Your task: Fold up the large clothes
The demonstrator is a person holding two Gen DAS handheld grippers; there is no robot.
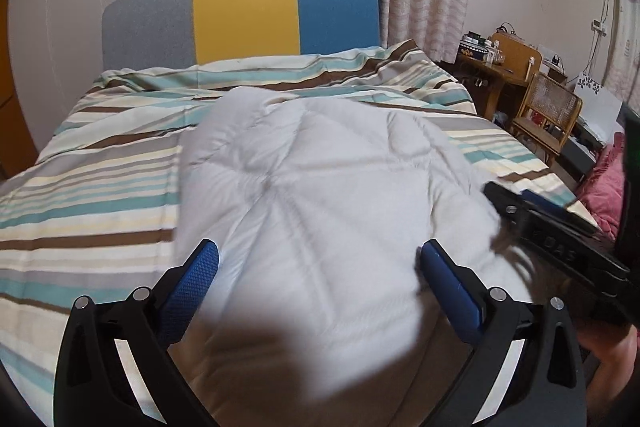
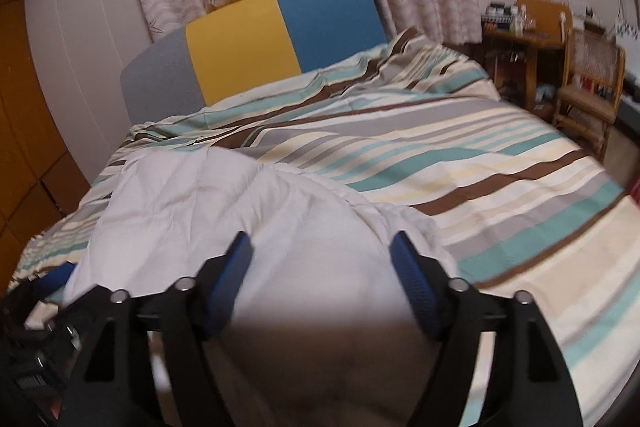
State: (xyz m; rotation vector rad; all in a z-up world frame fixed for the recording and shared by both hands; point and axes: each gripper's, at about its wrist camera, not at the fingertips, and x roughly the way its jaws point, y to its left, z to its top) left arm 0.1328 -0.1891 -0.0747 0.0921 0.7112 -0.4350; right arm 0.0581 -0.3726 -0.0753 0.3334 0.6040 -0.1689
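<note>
A large white padded garment (image 1: 320,195) lies folded on the striped bed; it also shows in the right wrist view (image 2: 248,227). My left gripper (image 1: 318,259) is open, its blue-padded fingers spread wide just above the garment's near part. My right gripper (image 2: 322,251) is open too, over the garment's right near edge. The right gripper also shows at the right of the left wrist view (image 1: 560,235). The left gripper shows at the lower left of the right wrist view (image 2: 36,347). Neither holds cloth.
The striped bedcover (image 2: 480,171) spreads around the garment. A grey, yellow and blue headboard (image 1: 244,15) stands at the far end with curtains behind. A wooden desk (image 1: 496,67) and chair (image 1: 548,111) stand right of the bed. A pink cloth (image 1: 604,187) lies at far right.
</note>
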